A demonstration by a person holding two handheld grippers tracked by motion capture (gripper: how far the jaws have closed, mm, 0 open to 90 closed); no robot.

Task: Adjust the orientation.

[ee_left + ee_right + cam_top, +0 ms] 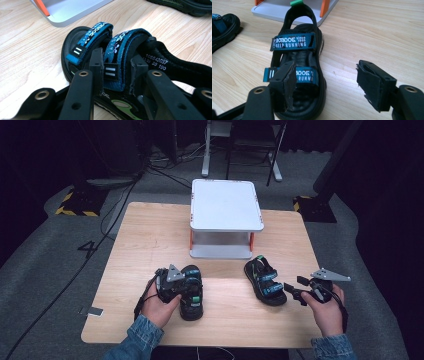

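Note:
Two black sandals with blue straps lie on the wooden table point(150, 235). The left sandal point(191, 295) has its nearer blue strap point(116, 60) clamped between the jaws of my left gripper point(116, 53), which sits over the shoe point(186, 287). The right sandal point(264, 281) lies toe toward me, its white-lettered straps point(294, 42) fastened. My right gripper point(292, 287) hovers just right of it, open point(324, 75). One finger point(284, 80) is in front of the toe strap and the other point(374, 85) is over bare wood. Nothing is gripped there.
A white two-tier stand point(226, 205) with orange posts sits at the table's far middle, close behind both sandals point(70, 10) point(277, 10). Bare wood lies to the left and right of the shoes. Dark floor, cables and chair legs surround the table.

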